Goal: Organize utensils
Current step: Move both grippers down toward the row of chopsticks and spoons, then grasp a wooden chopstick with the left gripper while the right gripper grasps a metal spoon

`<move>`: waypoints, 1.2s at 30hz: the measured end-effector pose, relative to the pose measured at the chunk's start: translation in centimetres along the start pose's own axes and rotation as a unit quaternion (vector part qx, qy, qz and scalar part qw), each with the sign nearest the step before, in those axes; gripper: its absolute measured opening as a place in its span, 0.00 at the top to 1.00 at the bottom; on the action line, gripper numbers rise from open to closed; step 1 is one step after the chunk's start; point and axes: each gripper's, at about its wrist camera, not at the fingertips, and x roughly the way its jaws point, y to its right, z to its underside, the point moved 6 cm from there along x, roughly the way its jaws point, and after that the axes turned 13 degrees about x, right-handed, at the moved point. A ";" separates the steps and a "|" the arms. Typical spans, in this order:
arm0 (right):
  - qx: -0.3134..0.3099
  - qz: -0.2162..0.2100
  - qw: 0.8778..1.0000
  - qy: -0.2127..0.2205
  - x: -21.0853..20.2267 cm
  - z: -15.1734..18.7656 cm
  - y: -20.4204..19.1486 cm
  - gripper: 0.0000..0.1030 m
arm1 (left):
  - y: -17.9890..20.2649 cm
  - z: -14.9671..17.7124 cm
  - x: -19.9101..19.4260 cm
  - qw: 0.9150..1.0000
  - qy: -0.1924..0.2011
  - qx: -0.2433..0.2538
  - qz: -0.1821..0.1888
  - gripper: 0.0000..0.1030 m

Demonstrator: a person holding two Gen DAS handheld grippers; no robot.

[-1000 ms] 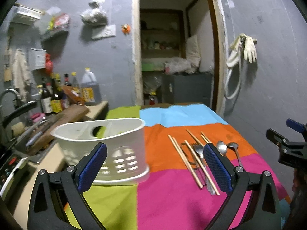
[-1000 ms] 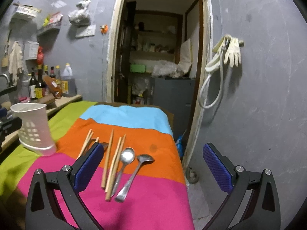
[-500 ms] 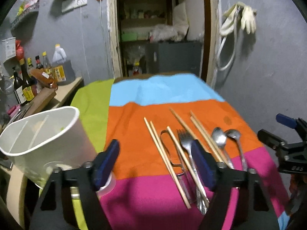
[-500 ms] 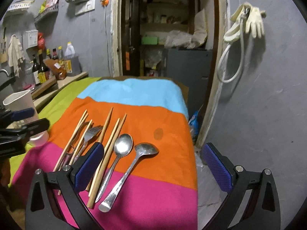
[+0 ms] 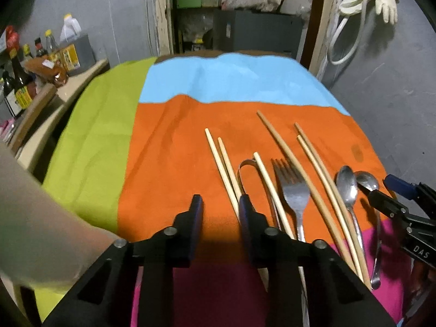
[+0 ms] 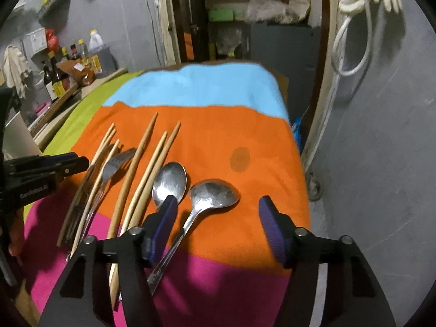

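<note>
Several wooden chopsticks [image 5: 288,150], a steel fork [image 5: 293,188] and two steel spoons [image 5: 347,186] lie side by side on the striped cloth [image 5: 177,141]. In the right wrist view the chopsticks [image 6: 136,163], fork [image 6: 111,167], round spoon [image 6: 169,179] and ladle-like spoon [image 6: 214,192] show too. My left gripper [image 5: 219,207] hovers low just left of the leftmost chopsticks, jaws narrowed but empty. My right gripper [image 6: 215,209] is open over the ladle-like spoon's neck. The white utensil holder [image 5: 32,218] is a blurred shape at the left edge.
A counter [image 5: 62,92] with sauce bottles [image 5: 19,87] stands to the left. A doorway with shelves and a grey cabinet [image 5: 256,32] is behind the table. The table's right edge drops off beside a grey wall [image 6: 381,136] with hanging gloves.
Both grippers have dropped closer to the utensils. The left gripper swung right, away from the white holder, and its jaws narrowed. The right gripper's jaws also narrowed, around the ladle-like spoon.
</note>
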 end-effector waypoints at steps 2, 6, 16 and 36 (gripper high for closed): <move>0.004 -0.003 1.000 -0.012 0.6 0.0 0.2 0.47 | -0.3 0.1 0.4 1.000 -0.003 0.000 -0.003 0.81; 0.003 -0.006 1.000 -0.016 0.8 0.0 0.2 0.49 | -0.6 -0.1 0.8 1.000 -0.005 -0.004 0.007 0.83; -0.010 -0.009 0.999 -0.032 2.1 -0.4 -0.4 0.52 | -0.2 -1.0 2.2 0.999 -0.029 -0.006 0.042 0.83; 0.003 -0.007 0.999 -0.037 2.4 -0.4 0.0 0.61 | 0.8 0.6 0.0 0.997 -0.035 -0.014 0.073 0.98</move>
